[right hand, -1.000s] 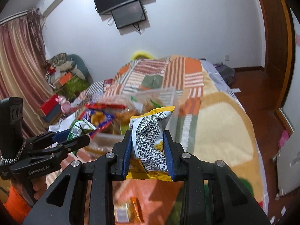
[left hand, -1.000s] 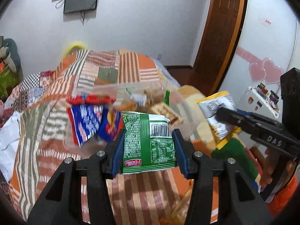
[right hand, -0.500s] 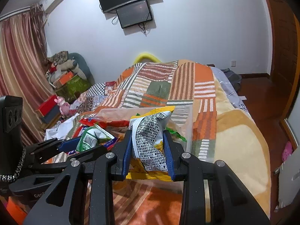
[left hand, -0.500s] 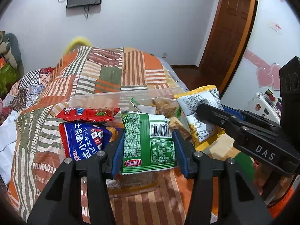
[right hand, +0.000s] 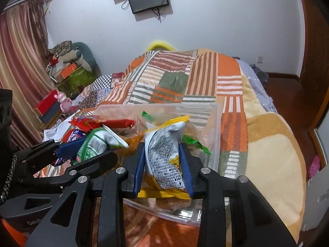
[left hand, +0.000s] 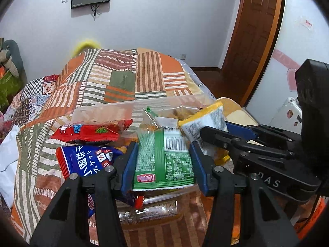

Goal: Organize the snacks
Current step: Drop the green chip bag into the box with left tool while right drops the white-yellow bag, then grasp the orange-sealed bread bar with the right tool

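Over the clear plastic bin [right hand: 213, 123] on the patchwork quilt [left hand: 123, 82], your left gripper [left hand: 163, 160] pinches a flat green foil packet [left hand: 164, 160] by its sides, while your right gripper [right hand: 162, 168], at 3 o'clock from it, squeezes a crinkled yellow-and-white packet [right hand: 166, 154] narrow. Both hang above the bin's rim (likely for dropping in). A glossy red packet [left hand: 92, 131] and blue packet [left hand: 86, 160] already lie piled at 9 o'clock.
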